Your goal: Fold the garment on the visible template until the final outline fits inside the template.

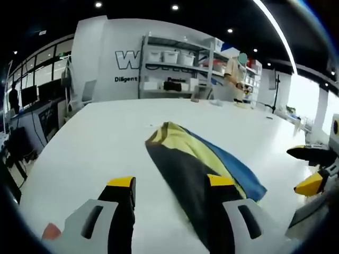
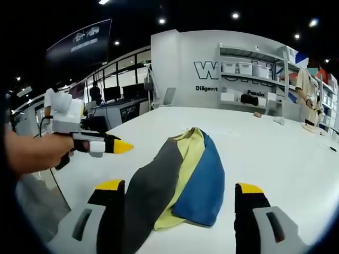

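While garment [image 2: 180, 174] lies folded on table [image 1: 95, 143], shelves [image 1: 180, 63] behind, both tongs apart

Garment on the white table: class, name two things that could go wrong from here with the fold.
1. The garment lies bunched in overlapping grey, yellow and blue layers; a gripper may catch several layers together.
2. No template outline is discernible on the table, so the final fit may be hard to judge.
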A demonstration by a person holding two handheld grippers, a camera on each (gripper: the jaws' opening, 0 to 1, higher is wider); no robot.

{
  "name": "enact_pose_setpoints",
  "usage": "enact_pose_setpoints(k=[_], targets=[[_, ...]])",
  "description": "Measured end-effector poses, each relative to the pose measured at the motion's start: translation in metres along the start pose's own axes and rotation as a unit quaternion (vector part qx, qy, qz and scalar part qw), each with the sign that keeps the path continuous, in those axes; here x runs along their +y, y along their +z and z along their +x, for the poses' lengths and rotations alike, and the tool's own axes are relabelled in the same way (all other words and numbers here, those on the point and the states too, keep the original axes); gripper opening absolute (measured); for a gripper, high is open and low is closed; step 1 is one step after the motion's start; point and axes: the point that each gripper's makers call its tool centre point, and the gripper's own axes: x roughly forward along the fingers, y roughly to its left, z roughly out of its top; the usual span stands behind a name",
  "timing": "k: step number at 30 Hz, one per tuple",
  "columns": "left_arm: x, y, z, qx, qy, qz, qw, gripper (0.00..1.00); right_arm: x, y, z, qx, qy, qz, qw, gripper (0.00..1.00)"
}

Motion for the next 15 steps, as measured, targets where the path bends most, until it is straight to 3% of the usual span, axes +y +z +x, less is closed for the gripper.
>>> enact_pose_setpoints(k=[2,5,15], targets=[[0.002,-0.005,0.015,0.017,-0.006,-0.011,0.9998,0.38,-0.001,-0.001,0.000,0.002,-0.001,0.000,1.0000,0.86],[0.009,-0.014,0.035,0.039,0.001,-0.020,0.9990,0.38,-0.002,-0.001,0.000,0.002,-0.003,0.003,1.0000,0.86],[0.013,-0.032,0.069,0.074,-0.008,-0.028,0.9968,0.25,-0.006,-0.003,0.000,0.004,-0.007,0.011,0.9999,0.85]])
